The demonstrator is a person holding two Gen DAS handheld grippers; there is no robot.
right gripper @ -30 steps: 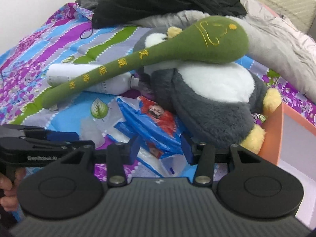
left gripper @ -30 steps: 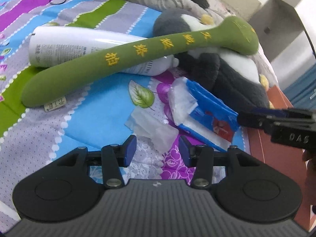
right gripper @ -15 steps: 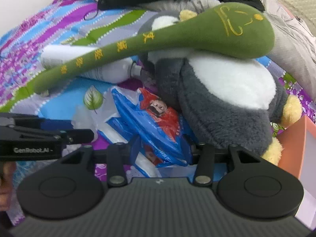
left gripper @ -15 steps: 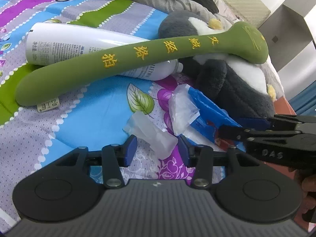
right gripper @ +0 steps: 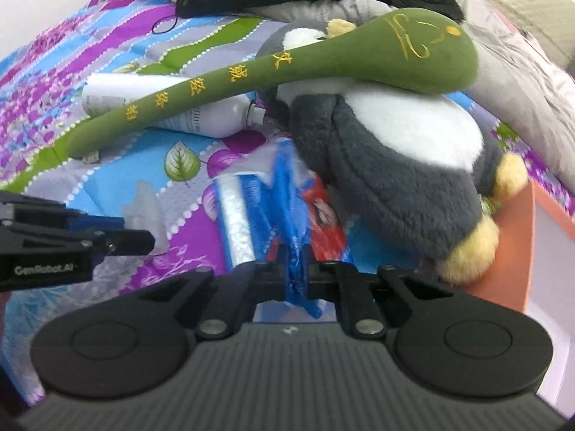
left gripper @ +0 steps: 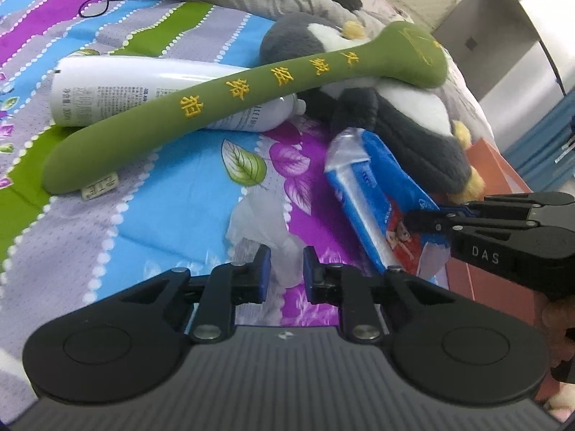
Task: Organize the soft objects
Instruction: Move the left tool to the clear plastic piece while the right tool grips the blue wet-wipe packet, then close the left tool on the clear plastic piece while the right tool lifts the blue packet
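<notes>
Right wrist view: the right gripper [right gripper: 297, 274] is clenched on the blue plastic packet [right gripper: 287, 215], bunched between its pads. Left gripper [left gripper: 286, 269] is closing, jaws narrowing around a clear crumpled plastic scrap [left gripper: 266, 226] that sits between them. Beyond lie a grey penguin plush [right gripper: 395, 165], with a green padded stick [left gripper: 222, 104] resting across it and a white bottle [left gripper: 118, 89], all on the patterned bedspread [left gripper: 107, 222].
</notes>
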